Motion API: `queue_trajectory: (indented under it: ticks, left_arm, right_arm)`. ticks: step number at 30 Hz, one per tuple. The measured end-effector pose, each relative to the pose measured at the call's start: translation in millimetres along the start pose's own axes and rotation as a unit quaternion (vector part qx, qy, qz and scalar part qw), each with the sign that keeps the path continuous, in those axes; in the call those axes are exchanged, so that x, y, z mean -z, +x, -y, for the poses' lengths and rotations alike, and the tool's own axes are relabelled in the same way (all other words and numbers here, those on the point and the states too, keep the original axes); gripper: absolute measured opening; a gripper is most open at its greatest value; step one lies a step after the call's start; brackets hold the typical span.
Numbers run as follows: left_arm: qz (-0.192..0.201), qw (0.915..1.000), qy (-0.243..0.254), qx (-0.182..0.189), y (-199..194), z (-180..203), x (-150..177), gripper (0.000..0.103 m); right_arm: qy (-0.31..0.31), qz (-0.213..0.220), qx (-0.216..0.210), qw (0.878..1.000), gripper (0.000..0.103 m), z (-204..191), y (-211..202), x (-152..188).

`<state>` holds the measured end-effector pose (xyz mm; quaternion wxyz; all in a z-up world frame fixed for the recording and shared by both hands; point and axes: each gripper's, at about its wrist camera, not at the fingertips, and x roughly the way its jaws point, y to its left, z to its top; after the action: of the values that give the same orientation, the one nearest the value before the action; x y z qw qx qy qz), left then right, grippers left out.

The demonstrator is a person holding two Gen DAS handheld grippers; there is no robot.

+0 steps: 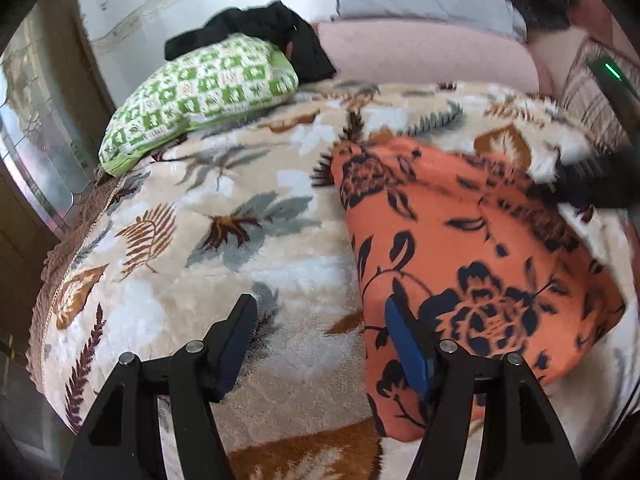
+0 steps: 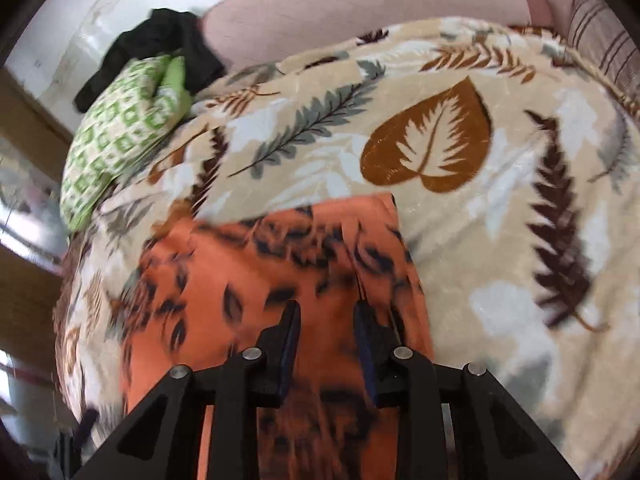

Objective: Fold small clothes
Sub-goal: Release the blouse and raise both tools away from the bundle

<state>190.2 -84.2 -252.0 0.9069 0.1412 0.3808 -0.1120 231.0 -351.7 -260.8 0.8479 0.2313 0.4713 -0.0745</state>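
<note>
Bedding fills both views: a cream blanket (image 1: 224,240) printed with brown and grey leaves covers the bed, with a pale pink cover (image 1: 424,54) lying along its far side. An orange garment (image 1: 472,256) with a dark floral print lies flat on the blanket, a straight edge of it facing the far side of the bed in the right wrist view. Near the far left corner rests a green-and-white patterned pillow (image 1: 200,100), and a black cloth (image 1: 280,36) is draped over its far end. The left gripper (image 1: 320,344) hovers over the garment's near left edge with its jaws wide apart, holding nothing. The right gripper (image 2: 326,350) sits above the garment's near part, its jaws parted by a narrower gap with only orange fabric visible between them, none of it gripped.
</note>
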Motion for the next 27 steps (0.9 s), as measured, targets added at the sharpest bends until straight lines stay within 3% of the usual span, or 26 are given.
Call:
queue_trajectory:
  ticks: [6, 10, 13, 15, 17, 21, 27]
  left_arm:
    - [0.052, 0.9981, -0.029, -0.017, -51.0, -3.7, -3.6, 0.07]
    - [0.068, 0.9965, -0.047, -0.01, -88.3, -8.7, 0.5, 0.07]
    - [0.086, 0.9952, -0.044, -0.011, -119.3, -11.2, 1.4, 0.071]
    - [0.102, 0.9936, -0.045, -0.019, -139.1, -13.3, 0.0, 0.071]
    - [0.121, 0.9909, -0.054, -0.024, -162.8, -16.8, -2.7, 0.075]
    - [0.151, 0.9865, -0.058, -0.027, -199.5, -17.3, -5.4, 0.078]
    - [0.175, 0.9828, -0.051, -0.032, -240.3, -9.5, -6.9, 0.083]
  right_arm:
    - [-0.053, 0.014, -0.003, 0.999, 0.031, -4.7, -60.7, 83.8]
    - [-0.096, 0.019, 0.031, 0.995, 0.032, -8.2, -48.8, 118.1]
    - [-0.13, 0.023, 0.057, 0.99, 0.032, -19.5, -54.9, 119.0]
    - [-0.107, 0.021, 0.03, 0.994, 0.032, -21.5, -73.9, 114.1]
    - [-0.101, 0.044, 0.006, 0.994, 0.032, -25.8, -97.9, 112.7]
    - [-0.124, 0.1, 0.012, 0.987, 0.032, -40.7, -155.1, 119.5]
    - [-0.136, 0.145, 0.023, 0.98, 0.032, -59.1, -216.0, 137.8]
